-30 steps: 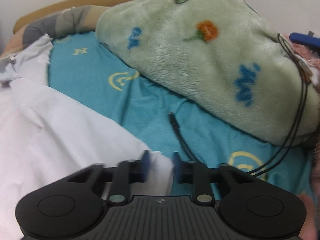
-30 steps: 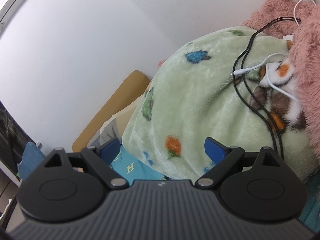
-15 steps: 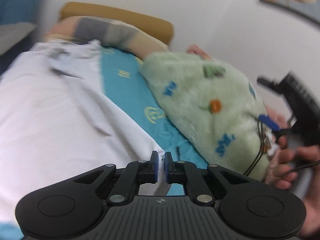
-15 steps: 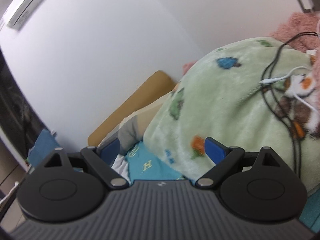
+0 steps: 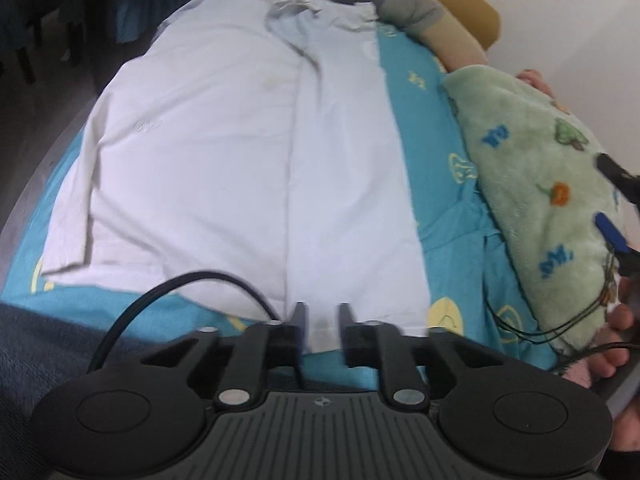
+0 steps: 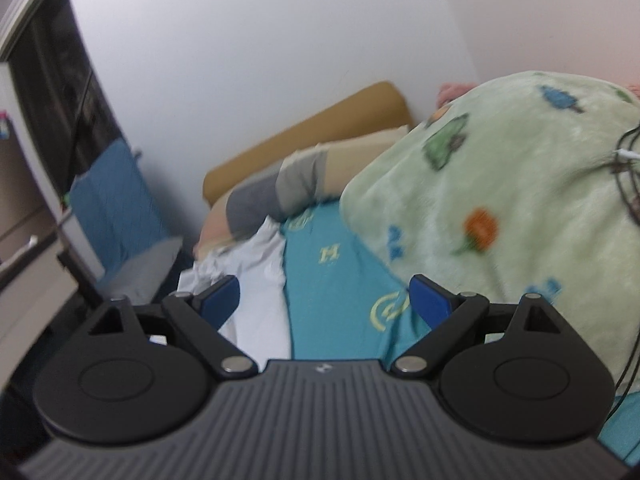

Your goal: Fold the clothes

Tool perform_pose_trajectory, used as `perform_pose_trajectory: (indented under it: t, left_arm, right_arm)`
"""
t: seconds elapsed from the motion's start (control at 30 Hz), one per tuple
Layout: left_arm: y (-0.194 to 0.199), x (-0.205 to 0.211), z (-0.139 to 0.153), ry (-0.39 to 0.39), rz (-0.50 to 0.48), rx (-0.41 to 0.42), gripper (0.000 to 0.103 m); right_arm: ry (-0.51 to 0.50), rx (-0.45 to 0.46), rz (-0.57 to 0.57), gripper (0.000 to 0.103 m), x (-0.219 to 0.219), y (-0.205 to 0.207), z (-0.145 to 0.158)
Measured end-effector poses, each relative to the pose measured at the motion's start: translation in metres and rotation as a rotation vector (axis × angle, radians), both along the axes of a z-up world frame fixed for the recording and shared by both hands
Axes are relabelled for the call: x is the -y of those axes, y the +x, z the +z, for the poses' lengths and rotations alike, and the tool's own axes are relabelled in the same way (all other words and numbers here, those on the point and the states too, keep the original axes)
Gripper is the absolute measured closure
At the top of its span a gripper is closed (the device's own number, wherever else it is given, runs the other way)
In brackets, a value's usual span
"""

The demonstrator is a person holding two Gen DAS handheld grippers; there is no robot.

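White shirt [image 5: 240,152]: one, spread flat on the teal bed sheet [image 5: 432,168], left of the green blanket [image 5: 532,184].
Left claw [image 5: 320,316]: jaws opening over the shirt's near hem, nothing gripped.
Right claw [image 6: 324,296]: released, wide apart, empty, facing the blanket.
Risk: black cable [image 5: 192,284] lying on the hem may snag the next fold.
Count: one shirt, one blanket, two claws.
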State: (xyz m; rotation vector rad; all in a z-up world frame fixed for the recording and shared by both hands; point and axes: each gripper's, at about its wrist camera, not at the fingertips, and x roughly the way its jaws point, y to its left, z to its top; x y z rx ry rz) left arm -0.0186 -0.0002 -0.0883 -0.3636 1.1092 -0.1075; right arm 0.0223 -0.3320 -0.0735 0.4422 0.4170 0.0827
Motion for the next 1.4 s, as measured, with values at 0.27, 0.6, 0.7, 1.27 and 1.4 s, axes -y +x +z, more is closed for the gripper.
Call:
perform_pose_trajectory:
  t: [0.27,0.6,0.7,1.27,1.4]
  left_arm:
    - [0.034,0.006,-0.015,0.061,-0.002,0.005,0.045]
    - [0.074,0.006,-0.063,0.068,-0.016,-0.044,0.067]
    - [0.074,0.006,-0.067,0.048,-0.026,-0.044,0.073]
    - [0.067,-0.024,-0.048,0.056,0.058,-0.032,0.101]
    - [0.071,-0.012,-0.044,0.103,0.026,-0.002,0.085]
  right_arm:
    - [-0.050,-0.030,0.060,0.010,-0.024,0.009,-0.007]
    - [-0.037,-0.059,0.095,0.010,-0.039,0.022,-0.020]
    - [-0.036,-0.067,0.105,0.010,-0.044,0.026,-0.022]
    - [-0.051,-0.091,0.127,0.010,-0.058,0.033,-0.027]
    - [-0.054,-0.078,0.130,0.010,-0.059,0.031,-0.026]
